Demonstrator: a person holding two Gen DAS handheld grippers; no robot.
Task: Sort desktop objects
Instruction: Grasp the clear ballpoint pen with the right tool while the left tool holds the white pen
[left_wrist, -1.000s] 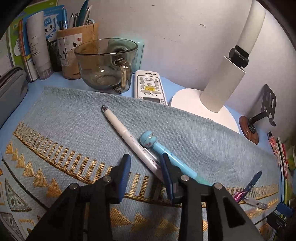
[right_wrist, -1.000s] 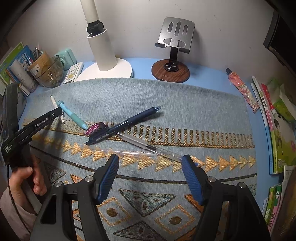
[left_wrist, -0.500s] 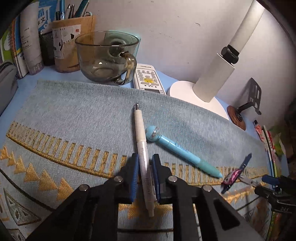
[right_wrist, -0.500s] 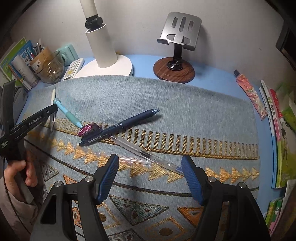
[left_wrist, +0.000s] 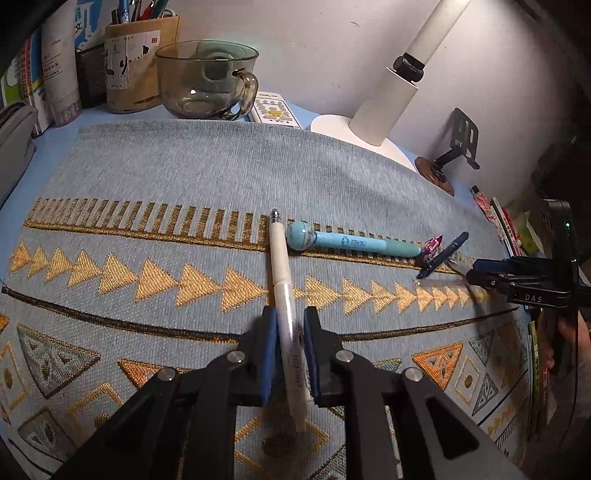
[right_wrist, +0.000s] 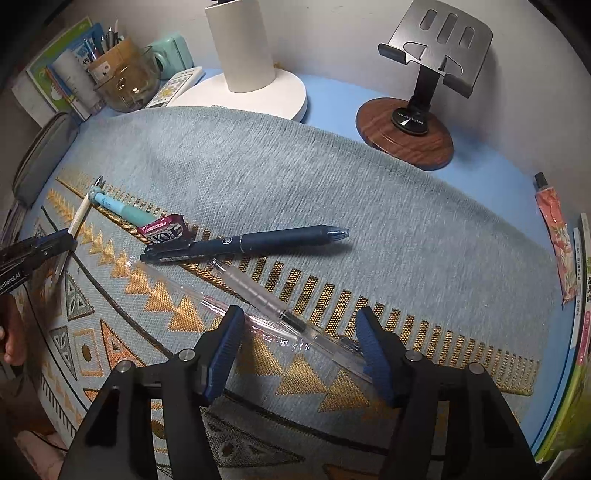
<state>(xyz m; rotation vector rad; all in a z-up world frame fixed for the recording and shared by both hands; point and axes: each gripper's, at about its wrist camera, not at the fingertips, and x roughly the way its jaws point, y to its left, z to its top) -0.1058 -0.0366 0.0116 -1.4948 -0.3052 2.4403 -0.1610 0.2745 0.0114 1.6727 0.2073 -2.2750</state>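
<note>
White pen (left_wrist: 281, 280) is clamped between the blue pads of the left gripper (left_wrist: 290, 325); the jaws are drawn in tight on the barrel. The pen points away from the camera, its clicker end toward the gold bar band of the woven mat (left_wrist: 166, 173). Whether the pen is lifted off the mat or lying on it cannot be told.

Light-blue pen (left_wrist: 354, 242) with a round cap is seen lying on the mat just beside the white pen's far end, its round cap nearly touching it. At its other end a pink-wrapped eraser (right_wrist: 164, 229) is noted, with a dark navy pen (right_wrist: 251, 242) lying against the eraser.

Right gripper (right_wrist: 303, 347) is held wide open, nothing gripped. A clear pen (right_wrist: 280, 317) lies on the mat slantwise between its fingers, untouched; a second transparent item beside it cannot be resolved.

Beyond the mat, on the blue desk: glass mug (left_wrist: 207, 79), white remote (left_wrist: 273, 110) just behind it, cardboard pen holder (left_wrist: 136, 66) with pens to the left. White lamp base (right_wrist: 258, 92) and phone stand on a wooden disc (right_wrist: 410, 129) are seen at the back wall. A pink tube (right_wrist: 554, 236) and books are noted at the right edge.
</note>
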